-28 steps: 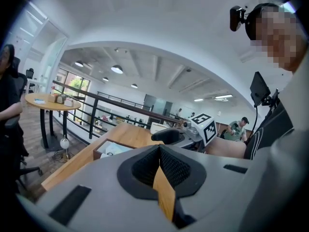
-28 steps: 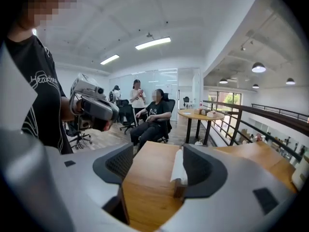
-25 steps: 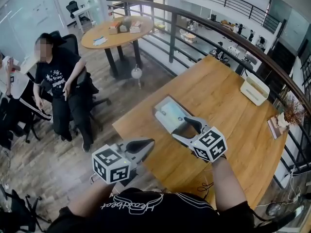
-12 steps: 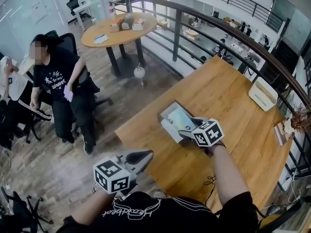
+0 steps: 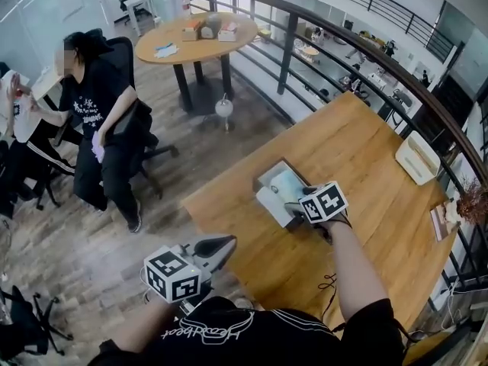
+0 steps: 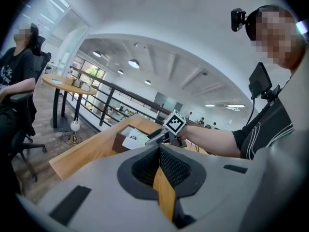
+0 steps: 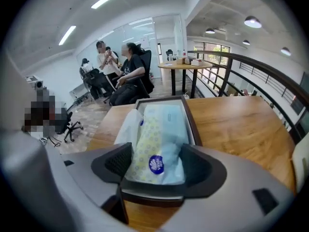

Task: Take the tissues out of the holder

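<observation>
A dark-rimmed tissue holder (image 5: pixel 263 180) lies on the wooden table (image 5: pixel 366 166) near its left corner. Inside it is a soft tissue pack (image 7: pixel 159 139), pale blue and yellow with a blue round sticker. My right gripper (image 7: pixel 155 166) hangs over the holder's near end, open wide, one pad on each side of the pack. In the head view, the right gripper (image 5: pixel 293 204) covers the holder's near edge. My left gripper (image 5: pixel 217 244) hovers off the table's near-left edge, shut and empty. In the left gripper view, past the left gripper (image 6: pixel 160 151), the holder (image 6: pixel 120 138) shows.
A white box (image 5: pixel 418 158) stands at the table's far right by the railing (image 5: pixel 358 48), with a book and dried plant (image 5: pixel 451 208) nearer. A cable (image 5: pixel 328 284) hangs at the near edge. A person (image 5: pixel 99 113) sits left; a round table (image 5: pixel 197 36) stands behind.
My right gripper has moved forward and down from in front of the holder to over it, with the jaws now on both sides of the pack. The left gripper has hardly shifted.
</observation>
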Action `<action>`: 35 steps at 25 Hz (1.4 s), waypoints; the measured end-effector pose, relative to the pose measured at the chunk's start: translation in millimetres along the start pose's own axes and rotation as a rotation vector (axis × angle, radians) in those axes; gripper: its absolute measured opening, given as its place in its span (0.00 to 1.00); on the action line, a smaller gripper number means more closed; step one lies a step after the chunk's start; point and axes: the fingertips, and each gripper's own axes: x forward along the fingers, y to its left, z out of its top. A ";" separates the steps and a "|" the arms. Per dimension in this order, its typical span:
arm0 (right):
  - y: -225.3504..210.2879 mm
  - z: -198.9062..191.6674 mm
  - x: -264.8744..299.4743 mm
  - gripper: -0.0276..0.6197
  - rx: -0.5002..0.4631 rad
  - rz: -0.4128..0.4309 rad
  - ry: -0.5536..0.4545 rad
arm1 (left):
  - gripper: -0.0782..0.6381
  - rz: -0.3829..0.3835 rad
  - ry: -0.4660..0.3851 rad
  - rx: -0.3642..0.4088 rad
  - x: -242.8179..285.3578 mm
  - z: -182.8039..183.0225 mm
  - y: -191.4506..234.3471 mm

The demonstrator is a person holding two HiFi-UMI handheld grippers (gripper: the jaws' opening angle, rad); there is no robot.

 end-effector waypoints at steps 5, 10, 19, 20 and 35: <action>-4.1 -7.6 4.3 0.48 -0.136 -0.123 0.089 | 0.12 0.011 0.000 -0.008 -1.6 -3.5 1.2; -2.6 -8.1 0.2 0.40 -0.139 -0.148 0.060 | 0.12 0.029 -0.013 -0.052 -6.9 -6.8 5.1; 2.7 1.8 -12.0 0.30 -0.111 -0.207 -0.075 | 0.12 0.043 -0.010 -0.036 -18.7 -9.1 4.9; 3.1 2.8 -14.8 0.27 -0.107 -0.211 -0.092 | 0.12 0.045 -0.013 -0.039 -19.7 -8.8 5.3; 17.9 15.6 -88.2 0.20 0.025 -0.293 -0.403 | 0.12 -0.021 -0.032 -0.016 -16.6 -1.5 -9.9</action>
